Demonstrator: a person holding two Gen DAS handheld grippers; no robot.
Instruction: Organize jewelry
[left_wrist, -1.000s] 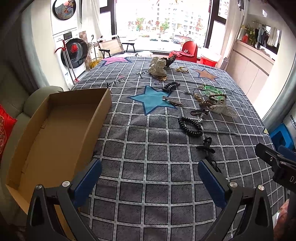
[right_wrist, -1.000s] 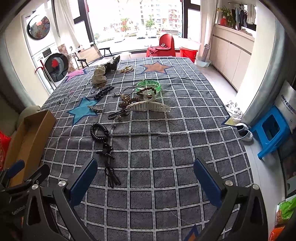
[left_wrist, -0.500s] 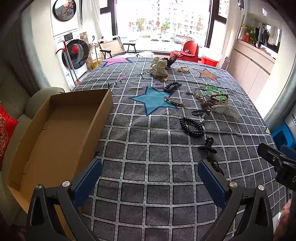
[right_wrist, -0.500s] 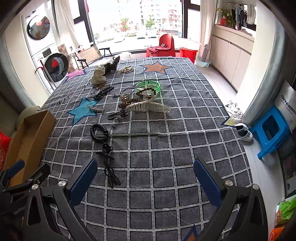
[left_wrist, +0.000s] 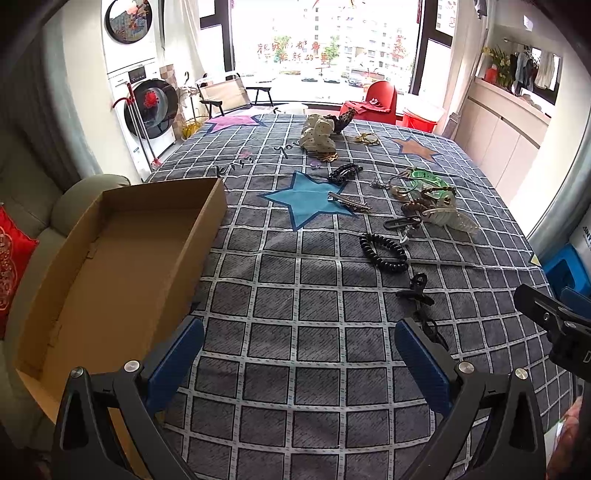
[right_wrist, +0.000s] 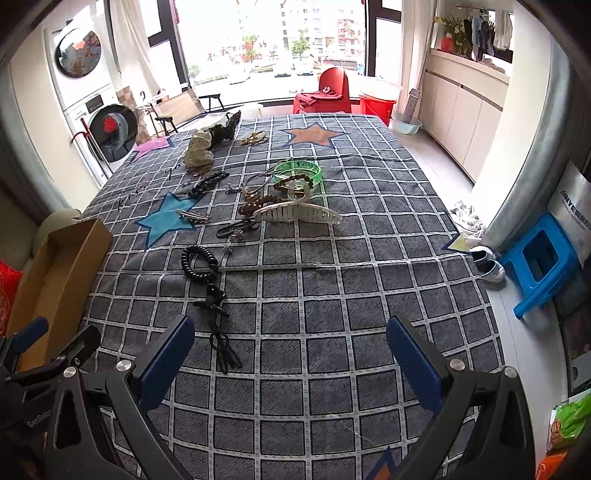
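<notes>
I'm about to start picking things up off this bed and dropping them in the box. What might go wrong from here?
1. The white claw clip, brown beads and green bangle lie tangled together; lifting one may drag the others.
2. The cardboard box sits at the bed's edge, partly overhanging; a nudge may tip it.
3. The black hair tie lies flat on the soft blanket; the right claw may pinch fabric too.

Matt woven cloth (right_wrist: 332, 295) covers the bed; the box (left_wrist: 110, 258) is plain brown cardboard; the coiled hair tie (left_wrist: 382, 253) is glossy black plastic.
</notes>
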